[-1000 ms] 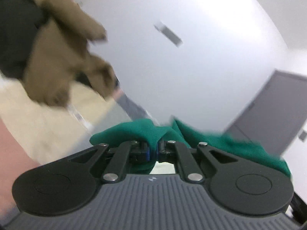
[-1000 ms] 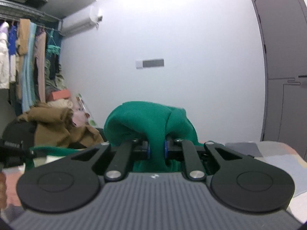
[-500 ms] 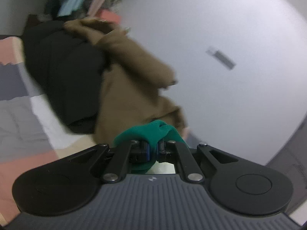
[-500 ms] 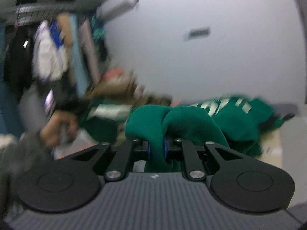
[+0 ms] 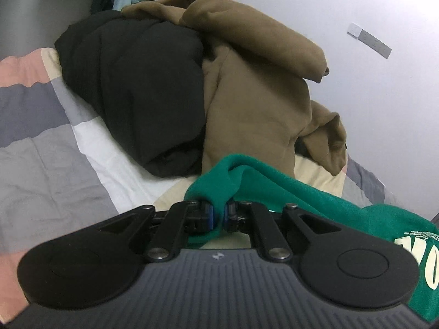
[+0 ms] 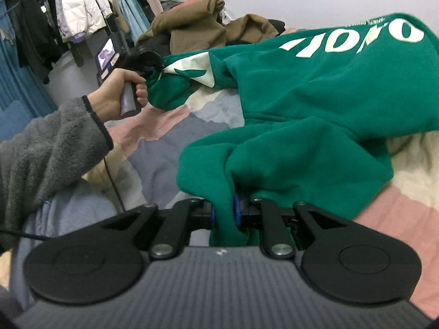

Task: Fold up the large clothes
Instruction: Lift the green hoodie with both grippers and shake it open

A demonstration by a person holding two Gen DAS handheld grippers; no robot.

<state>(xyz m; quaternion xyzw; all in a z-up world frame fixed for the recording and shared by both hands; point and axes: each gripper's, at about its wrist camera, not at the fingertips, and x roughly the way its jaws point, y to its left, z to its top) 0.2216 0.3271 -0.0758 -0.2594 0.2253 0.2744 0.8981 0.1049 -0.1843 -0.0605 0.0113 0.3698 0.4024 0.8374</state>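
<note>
A green hoodie (image 6: 315, 104) with white lettering lies spread over the patchwork bed (image 6: 175, 134). My right gripper (image 6: 223, 213) is shut on a bunched fold of it near the bed's front. My left gripper (image 5: 218, 215) is shut on another edge of the same green hoodie (image 5: 274, 189). In the right wrist view the left gripper (image 6: 149, 67) shows at the far left, held by a hand, pinching the hoodie's far corner just above the bed.
A pile of a black garment (image 5: 131, 82) and a brown garment (image 5: 252, 87) sits on the bed by the wall. A rack of hanging clothes (image 6: 76, 13) stands at the left. The quilt (image 5: 41, 148) spreads to the left.
Both grippers have swung down from facing the wall toward the bed, carrying the green hoodie down with them. The hoodie now lies spread on the quilt. Both stay shut.
</note>
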